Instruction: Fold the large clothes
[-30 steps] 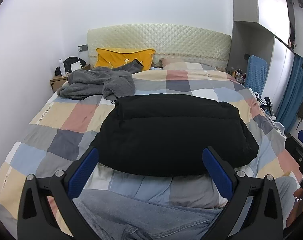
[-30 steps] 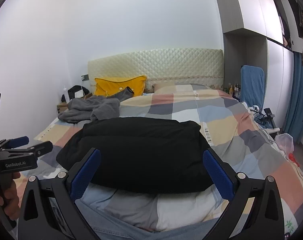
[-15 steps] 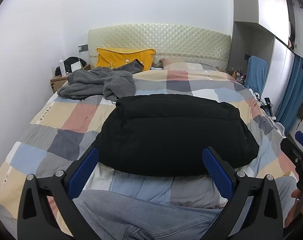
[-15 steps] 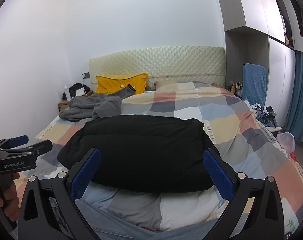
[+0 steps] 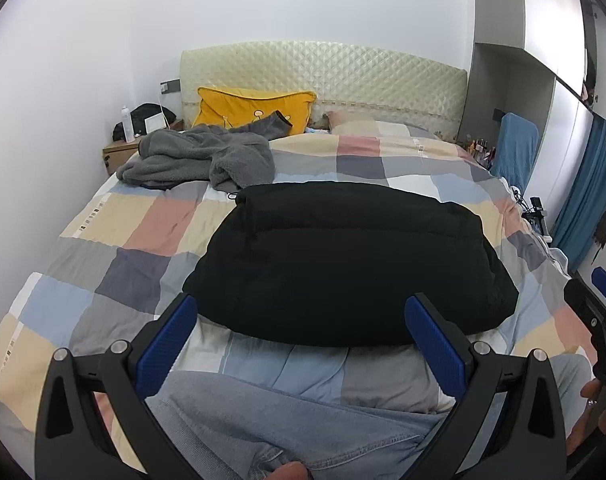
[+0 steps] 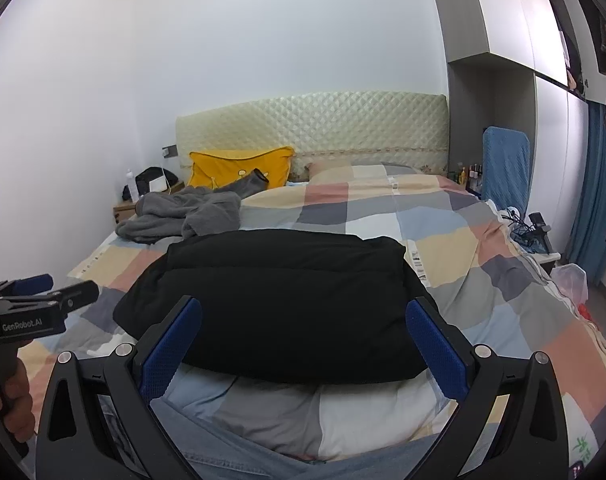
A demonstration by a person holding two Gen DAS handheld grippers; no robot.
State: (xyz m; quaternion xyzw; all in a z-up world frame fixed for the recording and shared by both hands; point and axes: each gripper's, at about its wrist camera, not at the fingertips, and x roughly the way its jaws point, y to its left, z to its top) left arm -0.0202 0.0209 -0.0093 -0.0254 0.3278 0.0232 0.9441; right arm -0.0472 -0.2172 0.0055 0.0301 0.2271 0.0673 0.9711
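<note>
A black padded jacket (image 5: 343, 260) lies folded into a thick block on the checked bedcover, near the bed's foot; it also shows in the right wrist view (image 6: 279, 300). A grey fleece garment (image 5: 199, 158) lies crumpled near the head of the bed on the left, also seen from the right (image 6: 183, 216). My left gripper (image 5: 299, 320) is open and empty, held above the near edge of the jacket. My right gripper (image 6: 303, 324) is open and empty, also just short of the jacket.
The checked bedcover (image 5: 135, 232) covers the whole bed. A yellow pillow (image 5: 255, 110) leans on the quilted headboard (image 5: 323, 68). A nightstand (image 5: 119, 152) stands at the left. A blue chair (image 5: 517, 148) and a wardrobe are on the right. My jeans-clad legs (image 5: 283, 432) are close below.
Both grippers have drifted slightly, the view rising a little. The jacket and the fleece have not moved. Both grippers stay open.
</note>
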